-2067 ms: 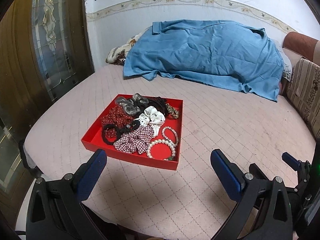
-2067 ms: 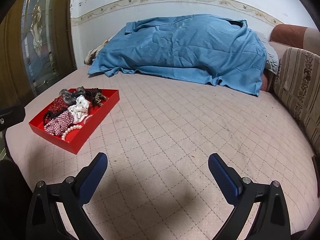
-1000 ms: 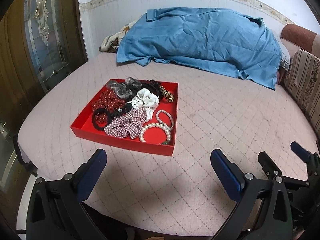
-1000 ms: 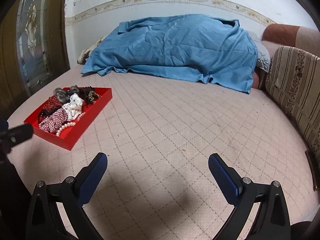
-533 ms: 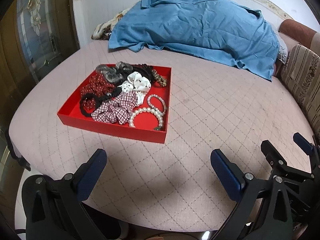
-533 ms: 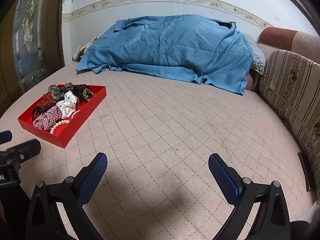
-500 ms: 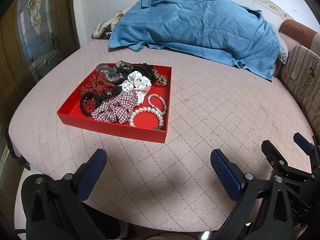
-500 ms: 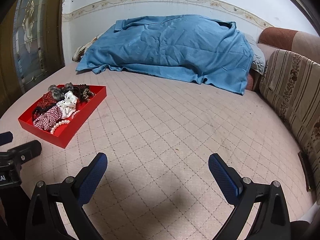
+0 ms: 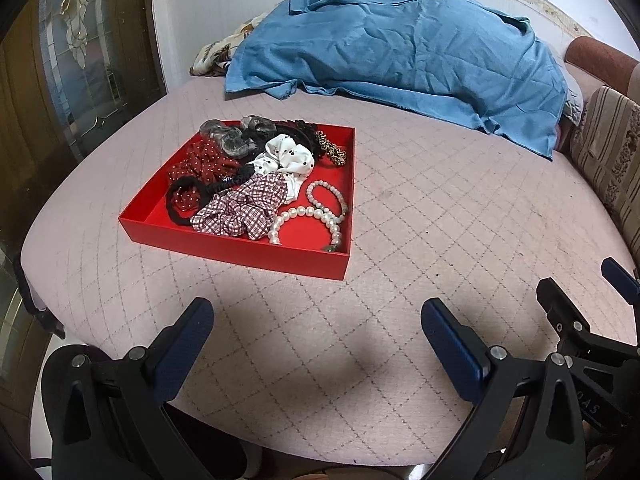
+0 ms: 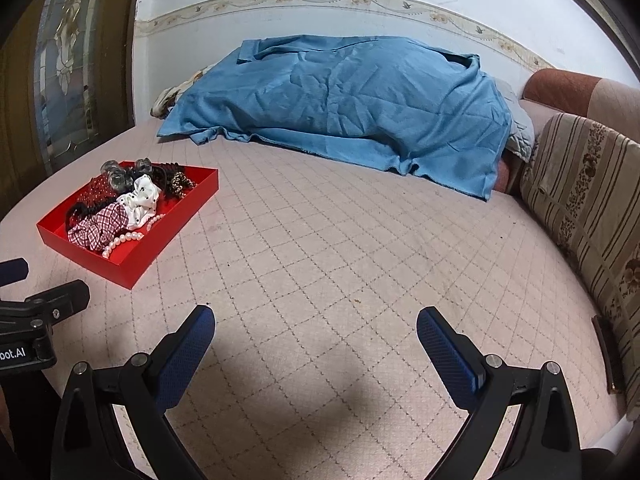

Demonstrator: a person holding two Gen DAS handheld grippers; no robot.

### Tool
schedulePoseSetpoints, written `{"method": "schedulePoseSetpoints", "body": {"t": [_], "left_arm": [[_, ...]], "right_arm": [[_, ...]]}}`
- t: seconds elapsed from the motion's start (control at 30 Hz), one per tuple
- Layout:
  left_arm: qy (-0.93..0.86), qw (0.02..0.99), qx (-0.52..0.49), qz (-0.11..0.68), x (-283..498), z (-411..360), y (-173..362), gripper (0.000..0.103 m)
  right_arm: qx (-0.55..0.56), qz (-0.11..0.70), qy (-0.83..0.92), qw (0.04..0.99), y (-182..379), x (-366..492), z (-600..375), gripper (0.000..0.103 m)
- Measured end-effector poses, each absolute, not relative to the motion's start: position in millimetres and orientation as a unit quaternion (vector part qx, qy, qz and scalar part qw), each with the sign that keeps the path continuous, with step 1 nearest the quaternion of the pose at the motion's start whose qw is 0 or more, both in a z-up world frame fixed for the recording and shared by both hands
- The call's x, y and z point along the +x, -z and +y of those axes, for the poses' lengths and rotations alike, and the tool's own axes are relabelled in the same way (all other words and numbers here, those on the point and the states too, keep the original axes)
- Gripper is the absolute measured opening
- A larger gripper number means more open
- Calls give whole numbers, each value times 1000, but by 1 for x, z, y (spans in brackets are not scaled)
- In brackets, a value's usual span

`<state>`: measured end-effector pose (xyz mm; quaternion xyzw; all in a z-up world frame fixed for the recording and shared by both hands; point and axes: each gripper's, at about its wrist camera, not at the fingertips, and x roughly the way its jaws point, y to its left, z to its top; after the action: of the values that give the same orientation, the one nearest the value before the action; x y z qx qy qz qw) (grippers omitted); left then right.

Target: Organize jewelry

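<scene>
- While both grippers hang over the near edge of the bed, the red tray sits toward the bed's left edge, so the left gripper is the nearer one by a clear margin.
- From the left gripper, the tray lies ahead and slightly left, near but not touching; from the right gripper it lies well apart, far off to the left and ahead.
- Left jaws stand wide apart and hold nothing; the right jaws are likewise spread and empty.
- Inside the tray, the pearl bracelets lie in the near right corner, touching each other, with the plaid scrunchie just beside them to the left.
- A white dotted scrunchie, a red dotted one and a black hair band crowd the middle and left; grey pieces sit at the far side, though what exactly they are is hard to tell.
- Nothing appears sorted yet, so the task looks to be at its start.
- A sensible first pick would be the pearls, since their loop faces the left jaws openly; snagging the plaid fabric beside them is the risk.
- A blue blanket covers the far edge, clear of the work.
</scene>
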<state>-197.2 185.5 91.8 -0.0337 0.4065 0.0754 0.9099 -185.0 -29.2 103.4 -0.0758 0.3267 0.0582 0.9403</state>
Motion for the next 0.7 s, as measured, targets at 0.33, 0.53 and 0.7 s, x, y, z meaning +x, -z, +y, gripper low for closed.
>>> {"method": "schedulePoseSetpoints", "body": {"t": [0.33, 0.53, 0.7], "left_arm": [[-82, 912, -25, 401, -198, 185, -91, 103], [-83, 913, -24, 400, -199, 185, -92, 103], [-84, 913, -25, 398, -199, 185, -92, 103]], "right_arm": [[-91, 325, -60, 940, -100, -186, -26, 103], [-90, 324, -58, 940, -100, -185, -27, 103], [-91, 325, -58, 940, -100, -185, -27, 103]]}}
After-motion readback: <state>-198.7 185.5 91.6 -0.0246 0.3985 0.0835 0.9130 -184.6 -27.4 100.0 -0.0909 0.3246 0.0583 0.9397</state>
